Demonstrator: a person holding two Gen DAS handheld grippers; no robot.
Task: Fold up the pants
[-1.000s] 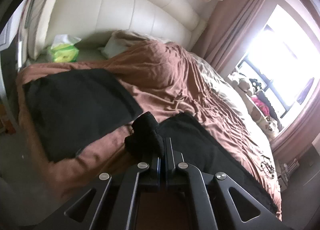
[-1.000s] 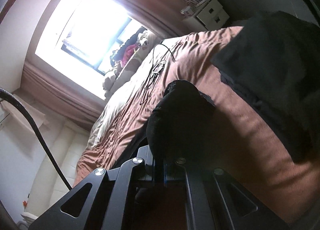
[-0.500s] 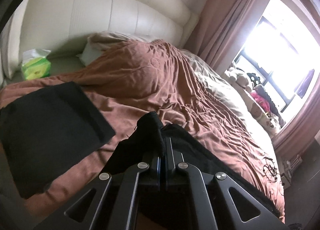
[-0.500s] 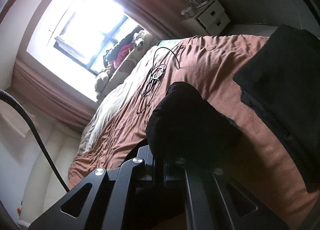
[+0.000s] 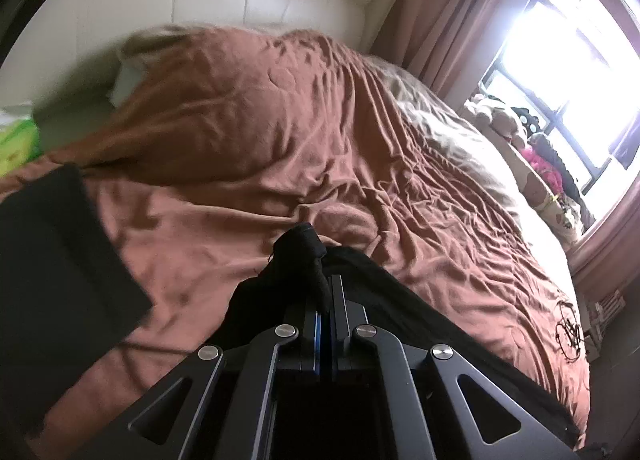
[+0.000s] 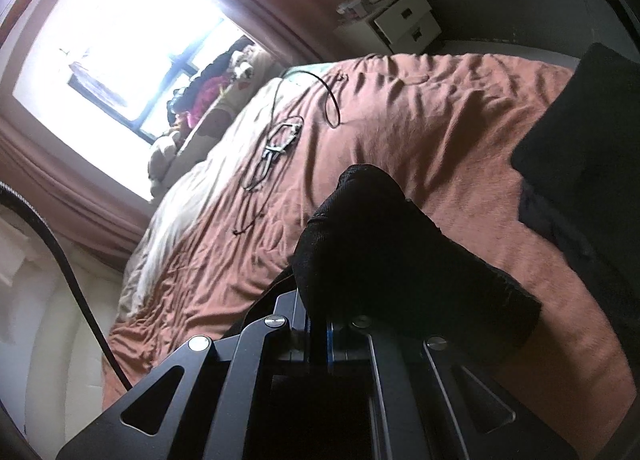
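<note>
A: Two wrist views over a bed (image 5: 248, 132) with a rumpled brown cover.

B: And the left tongs (image 5: 325, 296)?

A: Clamped shut on a bunched edge of black pants (image 5: 400, 308); cloth trailing back beneath, across the near side of the bed.

B: Right tongs (image 6: 320, 324)?

A: Also pinched closed on a thick black fold of the same pants (image 6: 372, 236), raised clear of the cover.

B: Anything else nearby?

A: Another flat black garment (image 5: 52, 268) at the left, well apart. Tangled black cable (image 6: 280, 140) further out on the cover. Green tissue pack (image 5: 16, 136) near the cream headboard (image 5: 200, 0).

B: Risks from here?

A: Probably uneven tension: pulling harder on one side likely to skew the fold. Small bunched grip, so possible slipping loose mid-carry. Dragging low could wrinkle the trailing cloth against the creased cover.
</note>
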